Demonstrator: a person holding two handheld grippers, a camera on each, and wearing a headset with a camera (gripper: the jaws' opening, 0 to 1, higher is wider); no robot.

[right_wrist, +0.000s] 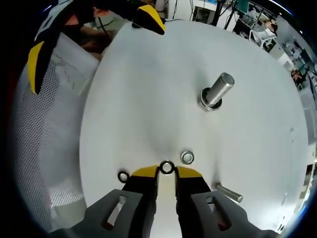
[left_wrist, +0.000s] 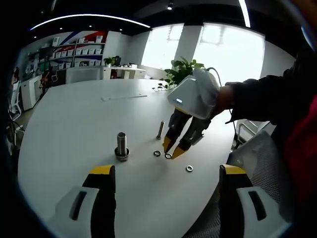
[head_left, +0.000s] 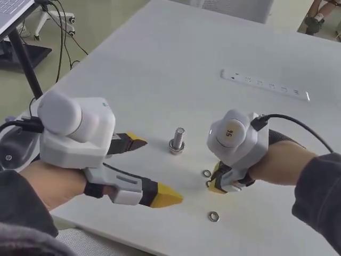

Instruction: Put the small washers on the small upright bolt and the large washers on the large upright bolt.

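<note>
**Op:** Entry: gripper states, washer position?

**Log:** Your right gripper (head_left: 219, 184) is tip-down on the table (head_left: 160, 64). Its jaws are drawn close with a narrow slot between them, and one washer (right_wrist: 167, 167) lies flat at the yellow tips. Clamped or merely bracketed: cannot tell. Your left gripper (head_left: 154, 169) hovers off to the side, jaws wide apart, carrying nothing.

**Op:** Which way from there?

**Log:** The small bolt (left_wrist: 160, 130) stands upright just beside your right jaws, on their right in the right gripper view. The large bolt (head_left: 178, 138) stands upright farther ahead, between your two grippers. Your right hand is nearer to both washer and small bolt. Judgement: both bolt axes are vertical, so the washer must travel level and come straight down over a tip.

**Op:** Unclear items?

**Log:** I cannot read the size of the washer at the tips. The second washer (right_wrist: 187, 157) and third washer (right_wrist: 123, 176) look much the same. The collar at the large bolt's base could be a washer or the bolt head; I cannot tell which. The small bolt looks tilted at the fisheye margin, probably from distortion.
</note>
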